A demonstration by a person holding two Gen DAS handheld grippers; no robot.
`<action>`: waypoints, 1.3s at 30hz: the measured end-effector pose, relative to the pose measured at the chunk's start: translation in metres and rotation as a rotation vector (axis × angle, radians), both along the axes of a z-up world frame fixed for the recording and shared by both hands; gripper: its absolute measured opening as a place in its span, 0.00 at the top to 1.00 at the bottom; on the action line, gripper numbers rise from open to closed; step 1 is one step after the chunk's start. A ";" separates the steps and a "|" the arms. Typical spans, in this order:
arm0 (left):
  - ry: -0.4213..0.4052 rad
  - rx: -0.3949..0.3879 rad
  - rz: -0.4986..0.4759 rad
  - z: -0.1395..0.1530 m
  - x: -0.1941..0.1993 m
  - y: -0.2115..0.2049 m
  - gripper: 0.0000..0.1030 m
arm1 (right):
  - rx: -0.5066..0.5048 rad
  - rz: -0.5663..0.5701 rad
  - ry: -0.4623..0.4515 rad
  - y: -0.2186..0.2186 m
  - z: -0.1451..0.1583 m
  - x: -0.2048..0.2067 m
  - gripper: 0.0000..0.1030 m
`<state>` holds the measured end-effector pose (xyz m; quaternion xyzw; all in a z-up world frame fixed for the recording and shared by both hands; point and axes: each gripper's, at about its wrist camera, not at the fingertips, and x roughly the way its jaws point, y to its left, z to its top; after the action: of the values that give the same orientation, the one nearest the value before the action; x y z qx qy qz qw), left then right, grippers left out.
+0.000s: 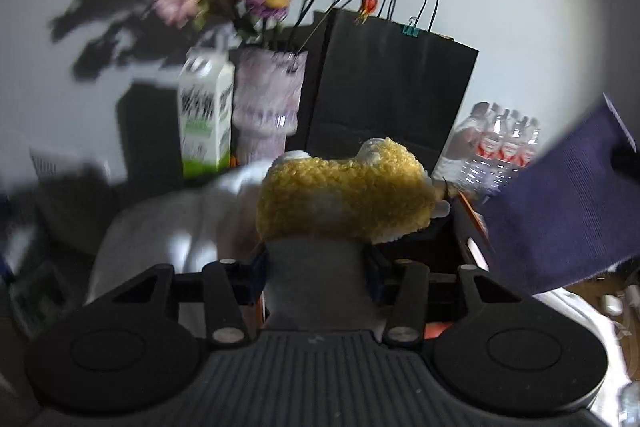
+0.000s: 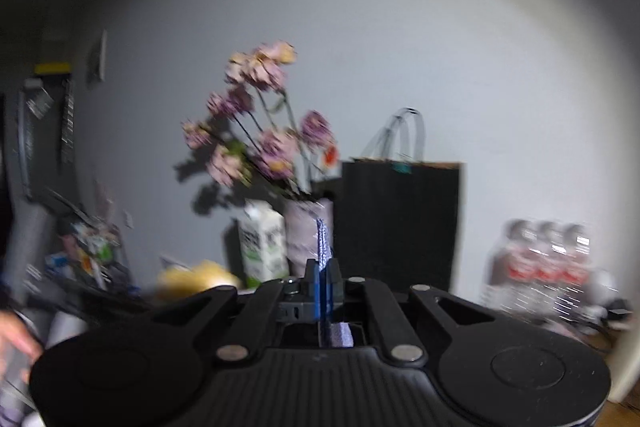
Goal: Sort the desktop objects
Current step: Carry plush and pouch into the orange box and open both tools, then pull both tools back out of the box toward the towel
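Left gripper (image 1: pixel 316 259) clamped on grey neck of yellow plush slipper (image 1: pixel 344 195), centre frame. Right gripper (image 2: pixel 324 279) pinched on navy cloth (image 2: pixel 323 239), also at right edge of left view. Keep both clamped, lift clear of vase (image 1: pixel 268 99).

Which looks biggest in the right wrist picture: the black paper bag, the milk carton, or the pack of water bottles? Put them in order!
1. Black paper bag: clearly the biggest.
2. Pack of water bottles: blurry, but it looks wider than the carton.
3. Milk carton: the smallest.

They all stand along the wall, so nearness hardly changes the order.
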<state>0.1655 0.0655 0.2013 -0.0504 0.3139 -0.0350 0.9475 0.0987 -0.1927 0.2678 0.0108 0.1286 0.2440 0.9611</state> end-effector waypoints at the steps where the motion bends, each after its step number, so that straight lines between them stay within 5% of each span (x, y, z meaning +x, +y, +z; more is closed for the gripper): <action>1: -0.002 0.027 -0.011 -0.001 0.019 -0.005 0.52 | 0.009 0.006 0.004 0.008 0.004 0.018 0.98; 4: 0.085 0.057 -0.053 -0.029 0.087 -0.019 0.52 | -0.023 -0.079 0.034 0.026 -0.013 0.090 0.98; 7: 0.215 0.175 -0.023 -0.081 0.155 -0.035 0.52 | -0.041 -0.209 0.261 0.025 -0.077 0.190 0.98; 9: 0.292 0.254 -0.009 -0.111 0.181 -0.041 0.52 | -0.155 -0.297 0.376 0.029 -0.129 0.234 0.98; 12: 0.329 0.250 -0.025 -0.129 0.194 -0.037 0.45 | -0.196 -0.336 0.464 0.023 -0.173 0.260 0.97; 15: 0.351 0.219 -0.078 -0.129 0.201 -0.035 0.25 | -0.253 -0.351 0.484 0.020 -0.185 0.270 0.85; 18: 0.295 0.247 -0.061 -0.107 0.191 -0.039 0.13 | -0.301 -0.328 0.521 0.023 -0.183 0.274 0.67; 20: 0.258 0.234 -0.057 -0.085 0.179 -0.039 0.03 | -0.326 -0.309 0.503 0.024 -0.173 0.266 0.38; 22: 0.234 0.223 -0.050 -0.064 0.169 -0.038 0.03 | -0.336 -0.303 0.465 0.023 -0.156 0.256 0.28; 26: 0.230 0.240 0.003 -0.033 0.143 -0.038 0.00 | -0.343 -0.283 0.450 0.021 -0.120 0.231 0.19; 30: 0.270 0.174 0.065 -0.028 0.110 -0.026 0.00 | -0.288 -0.230 0.472 0.008 -0.099 0.203 0.15; 39: 0.198 0.119 0.099 -0.029 -0.004 -0.009 0.00 | -0.225 -0.141 0.491 -0.008 -0.097 0.111 0.15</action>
<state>0.1611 0.0562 0.1719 -0.0126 0.4045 0.0355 0.9138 0.2098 -0.2010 0.1706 -0.0283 0.3830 0.1506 0.9110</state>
